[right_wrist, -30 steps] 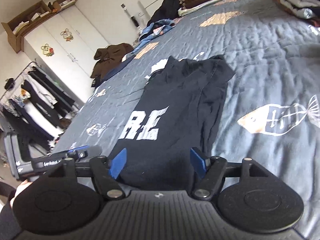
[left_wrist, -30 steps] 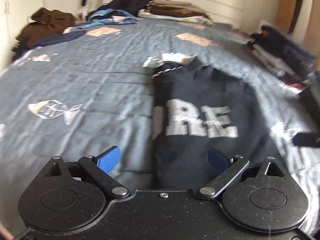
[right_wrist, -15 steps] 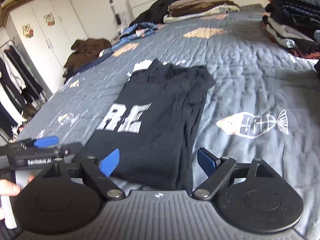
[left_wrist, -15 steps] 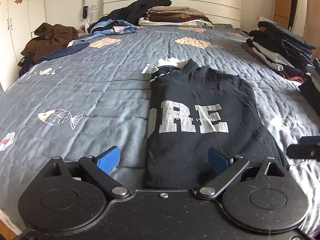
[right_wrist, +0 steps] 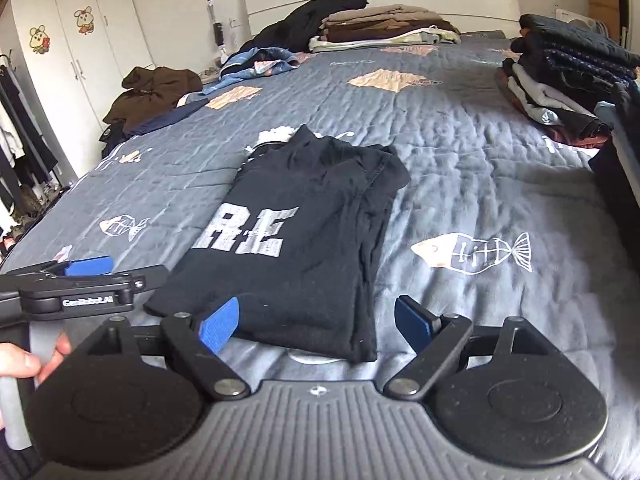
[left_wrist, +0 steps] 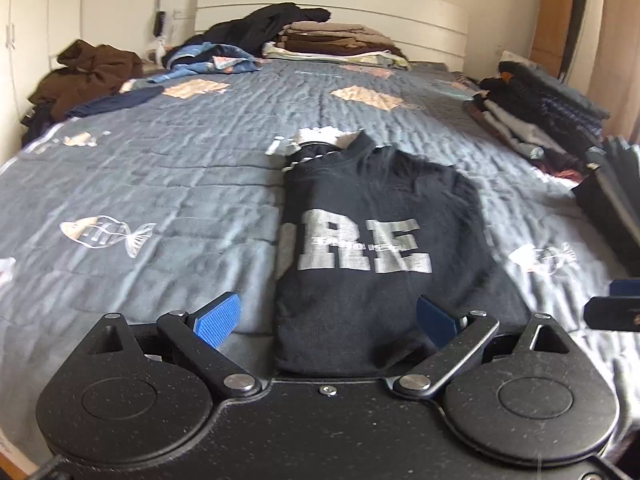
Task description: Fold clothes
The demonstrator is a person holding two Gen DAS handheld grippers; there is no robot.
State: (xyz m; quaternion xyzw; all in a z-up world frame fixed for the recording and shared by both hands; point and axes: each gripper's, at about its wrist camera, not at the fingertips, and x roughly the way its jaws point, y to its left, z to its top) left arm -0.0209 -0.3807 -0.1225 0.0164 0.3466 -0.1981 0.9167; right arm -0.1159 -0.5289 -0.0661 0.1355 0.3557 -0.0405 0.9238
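Right claw (right_wrist: 316, 322), jaws spread, hovers at the folded black shirt's (right_wrist: 304, 240) near hem.

A grey-blue quilted bedspread (right_wrist: 460, 152) printed with fish (right_wrist: 474, 254) and tan patches covers the bed. A white headboard (left_wrist: 420, 14) stands against the far wall. White wardrobe doors (right_wrist: 68, 40) with cartoon stickers (right_wrist: 40, 39) stand at the left, beside dark garments on a hanging rail (right_wrist: 16, 136). A hairbrush (right_wrist: 218, 34) hangs on the wall by the headboard.
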